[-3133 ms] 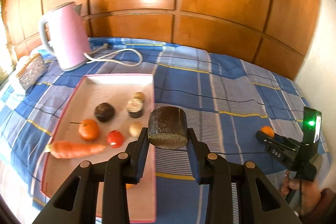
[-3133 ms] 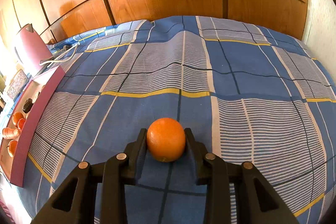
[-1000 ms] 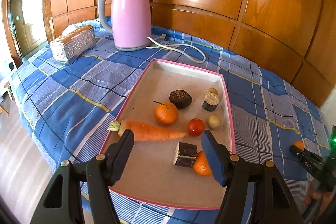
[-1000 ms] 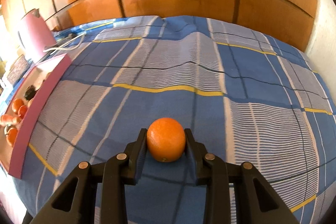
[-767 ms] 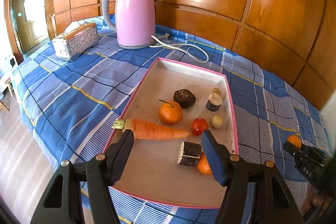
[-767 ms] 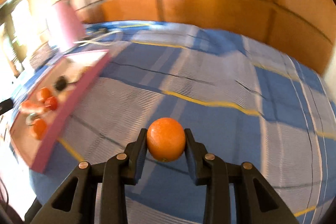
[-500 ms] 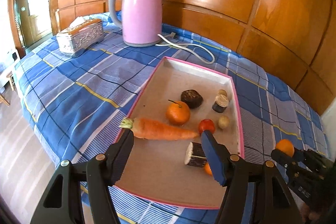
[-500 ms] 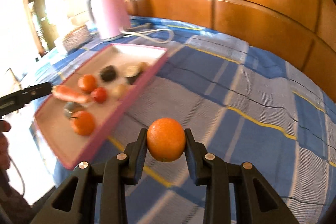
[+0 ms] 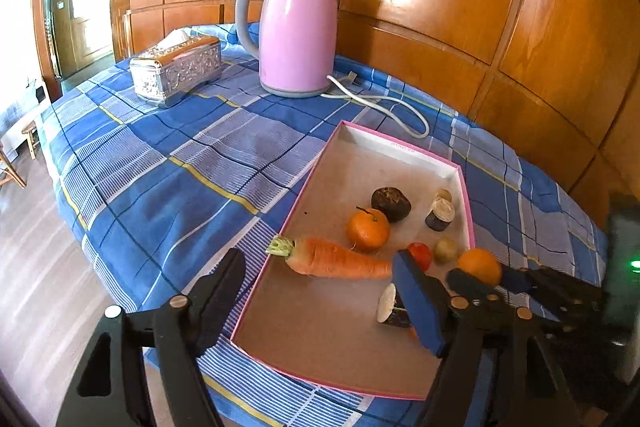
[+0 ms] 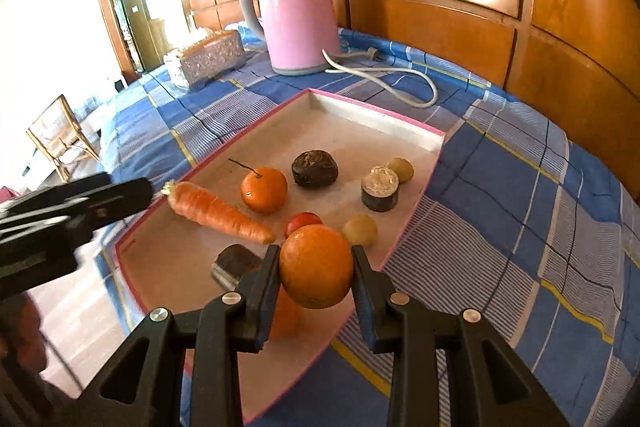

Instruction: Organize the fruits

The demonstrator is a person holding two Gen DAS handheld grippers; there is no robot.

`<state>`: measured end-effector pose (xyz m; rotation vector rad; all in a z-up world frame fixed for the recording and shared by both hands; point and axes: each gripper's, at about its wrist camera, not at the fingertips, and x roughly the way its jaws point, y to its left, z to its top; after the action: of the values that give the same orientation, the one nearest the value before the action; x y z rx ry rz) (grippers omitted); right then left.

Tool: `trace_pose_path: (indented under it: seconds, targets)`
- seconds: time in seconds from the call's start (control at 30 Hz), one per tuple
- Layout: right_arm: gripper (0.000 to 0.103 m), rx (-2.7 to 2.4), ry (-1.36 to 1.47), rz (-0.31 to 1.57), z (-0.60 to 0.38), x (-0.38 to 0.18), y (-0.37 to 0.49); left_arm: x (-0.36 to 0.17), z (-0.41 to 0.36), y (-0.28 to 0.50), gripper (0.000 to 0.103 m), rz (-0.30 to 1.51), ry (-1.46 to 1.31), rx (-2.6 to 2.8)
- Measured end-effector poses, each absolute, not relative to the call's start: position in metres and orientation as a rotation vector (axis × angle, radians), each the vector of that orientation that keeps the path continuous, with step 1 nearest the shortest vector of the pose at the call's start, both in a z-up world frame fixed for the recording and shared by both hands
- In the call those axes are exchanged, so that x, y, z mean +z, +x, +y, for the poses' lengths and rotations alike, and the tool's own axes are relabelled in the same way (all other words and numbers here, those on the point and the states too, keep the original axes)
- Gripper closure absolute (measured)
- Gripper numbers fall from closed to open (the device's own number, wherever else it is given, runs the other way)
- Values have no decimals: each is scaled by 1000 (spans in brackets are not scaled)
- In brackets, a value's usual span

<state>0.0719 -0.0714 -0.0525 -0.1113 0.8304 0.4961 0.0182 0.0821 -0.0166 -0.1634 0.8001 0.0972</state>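
Mostly done, judging by the load already in the pink tray: a carrot, a stemmed mandarin, a dark lumpy item, a small red fruit, two pale round ones, and two dark cut pieces.

One orange is clamped in the right gripper and held above the tray's near right corner, not yet set down.

The left gripper is empty; its jaws have just been opening wider and stand spread over the tray's near left edge, nothing between them.

Left to do, apparently: orange to be released into the tray. No loose fruit is seen on the blue checked cloth.
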Motion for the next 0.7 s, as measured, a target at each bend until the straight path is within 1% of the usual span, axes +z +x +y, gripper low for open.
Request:
trace_pose_path:
  seconds: [0.33, 0.53, 0.7]
  targets:
    - [68, 487, -157, 861, -53, -71, 80, -17, 86, 17, 17, 801, -173, 123]
    - [65, 476, -120, 855, -58, -66, 72, -13, 83, 13, 13, 787, -161, 140]
    - [64, 430, -115, 791, -61, -51, 54, -9, 79, 7, 10, 767, -149, 142]
